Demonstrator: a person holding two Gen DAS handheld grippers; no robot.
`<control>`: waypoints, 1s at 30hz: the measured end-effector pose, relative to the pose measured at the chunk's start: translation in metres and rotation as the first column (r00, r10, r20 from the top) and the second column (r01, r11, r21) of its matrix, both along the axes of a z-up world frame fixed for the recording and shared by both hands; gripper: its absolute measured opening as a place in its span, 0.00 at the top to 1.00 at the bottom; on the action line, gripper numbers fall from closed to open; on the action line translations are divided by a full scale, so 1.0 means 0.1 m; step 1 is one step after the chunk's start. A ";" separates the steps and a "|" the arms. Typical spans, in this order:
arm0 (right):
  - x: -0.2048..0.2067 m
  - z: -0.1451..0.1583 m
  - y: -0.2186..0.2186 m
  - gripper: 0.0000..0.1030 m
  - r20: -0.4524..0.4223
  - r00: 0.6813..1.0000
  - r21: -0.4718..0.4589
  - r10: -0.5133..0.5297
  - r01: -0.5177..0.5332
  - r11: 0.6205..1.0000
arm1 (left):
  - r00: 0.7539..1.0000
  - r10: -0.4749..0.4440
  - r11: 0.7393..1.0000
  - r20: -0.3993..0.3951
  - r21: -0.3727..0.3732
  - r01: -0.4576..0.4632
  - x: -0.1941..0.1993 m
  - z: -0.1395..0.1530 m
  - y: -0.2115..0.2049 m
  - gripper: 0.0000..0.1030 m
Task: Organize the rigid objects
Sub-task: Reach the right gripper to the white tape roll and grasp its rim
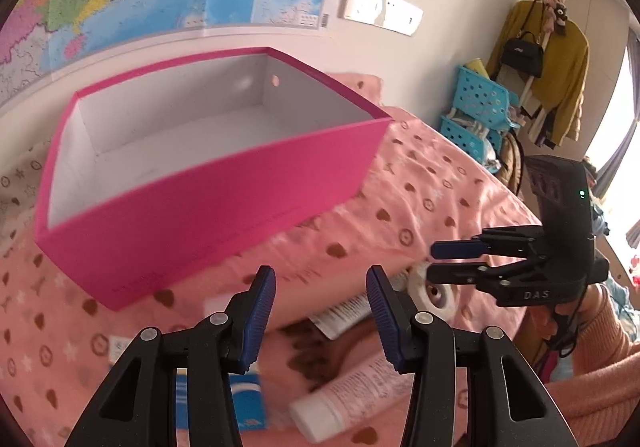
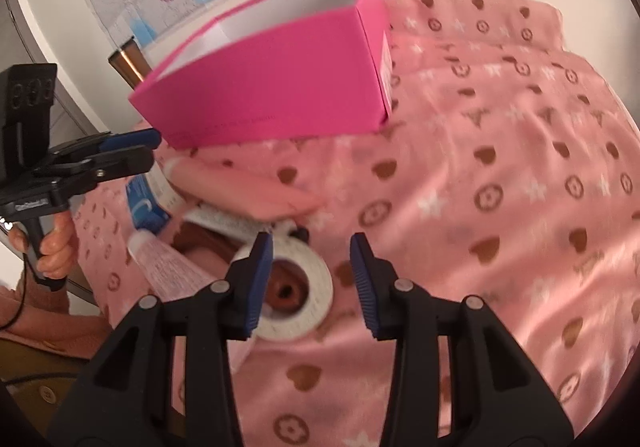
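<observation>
We had both grippers over the bed (image 2: 500, 135), its pink patterned cover carrying everything, and neither was holding anything. The left gripper (image 1: 320, 311) had its fingers apart with nothing between them. The right gripper (image 2: 312, 279) likewise had its fingers spread, clamped on nothing.

What we judged the next move to hinge on was the white tape roll (image 2: 288, 287). It lay flat on the cover with its open core facing up, and in the right wrist view it sat partly behind the left-hand finger (image 2: 260, 279) of the right gripper, so it was off-centre rather than between the pads. We reckoned the right gripper was the nearer one and would need to shift toward that side to straddle the ring's wall.

For the left gripper, the pink tube (image 1: 352, 395) with its white cap lay just below its fingers, its long axis running slantwise from the cap at lower left up to the right. A blue packet (image 1: 248, 403) lay beside it, partly hidden by the finger, and a white printed tube (image 1: 344, 315) lay beyond, between the two grippers. These things were crowded close together, some touching.

The pink box (image 1: 224, 203) stood open farther up the bed near the wall, well apart from the pile. Its grey inside was bare, so by our reading nothing had yet been sorted into it.
</observation>
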State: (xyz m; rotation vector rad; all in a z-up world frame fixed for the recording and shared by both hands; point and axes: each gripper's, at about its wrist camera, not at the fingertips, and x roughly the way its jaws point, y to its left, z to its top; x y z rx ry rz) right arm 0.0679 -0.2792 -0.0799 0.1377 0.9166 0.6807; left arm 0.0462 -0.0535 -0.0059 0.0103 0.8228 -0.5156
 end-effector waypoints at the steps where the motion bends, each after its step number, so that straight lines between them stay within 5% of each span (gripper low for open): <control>1: -0.01 -0.01 -0.01 0.59 -0.005 1.000 0.003 0.001 -0.001 1.000 | 1.000 -0.005 1.000 0.000 0.003 0.005 -0.01 -0.01 -0.03 0.53; 14: -0.02 -0.10 0.02 0.60 -0.008 1.000 -0.005 0.028 -0.028 1.000 | 0.992 -0.113 0.994 -0.056 -0.016 0.112 -0.13 -0.14 -0.42 0.53; 22: -0.03 -0.09 -0.02 0.80 -0.007 1.000 0.004 0.027 -0.027 1.000 | 0.981 -0.165 0.986 -0.104 -0.027 0.163 -0.12 -0.25 -0.60 0.54; 30: -0.10 -0.02 -0.06 0.84 0.020 1.000 0.001 0.021 -0.021 1.000 | 0.969 -0.200 0.980 -0.143 -0.044 0.195 -0.09 -0.34 -0.73 0.57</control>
